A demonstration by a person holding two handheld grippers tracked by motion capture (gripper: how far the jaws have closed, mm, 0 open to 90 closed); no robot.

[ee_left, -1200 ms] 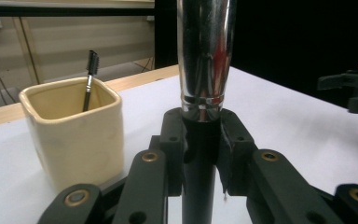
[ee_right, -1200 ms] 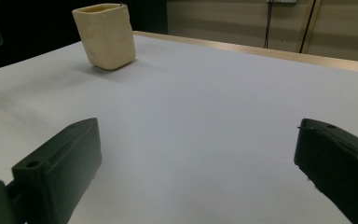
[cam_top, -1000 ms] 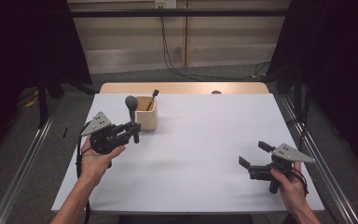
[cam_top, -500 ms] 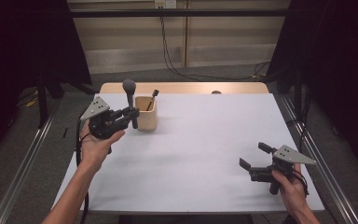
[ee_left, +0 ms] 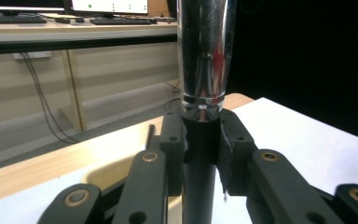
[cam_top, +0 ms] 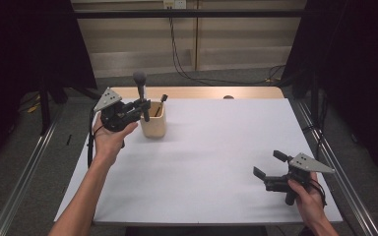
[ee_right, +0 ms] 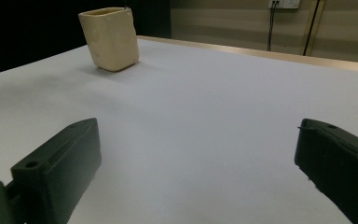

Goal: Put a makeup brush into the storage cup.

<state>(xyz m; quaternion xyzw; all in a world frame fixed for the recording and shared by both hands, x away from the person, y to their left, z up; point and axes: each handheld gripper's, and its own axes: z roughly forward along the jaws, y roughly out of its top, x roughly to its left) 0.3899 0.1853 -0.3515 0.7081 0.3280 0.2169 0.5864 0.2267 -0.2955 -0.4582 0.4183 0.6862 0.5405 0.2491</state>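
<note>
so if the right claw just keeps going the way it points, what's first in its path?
Probably nothing close: the right claw, jaws open, looks along bare white table. The beige cup stands far off, left of that line, so it would likely pass beside it; depth is hard to judge.

One brush (cam_top: 140, 91) counted, held upright above one cup (cam_top: 153, 123), one dark stick (cam_top: 161, 104) seen inside the cup, two grippers counted, left (cam_top: 145, 109) and right (cam_top: 270, 164), one white table (cam_top: 216, 162), two hands seen
</note>
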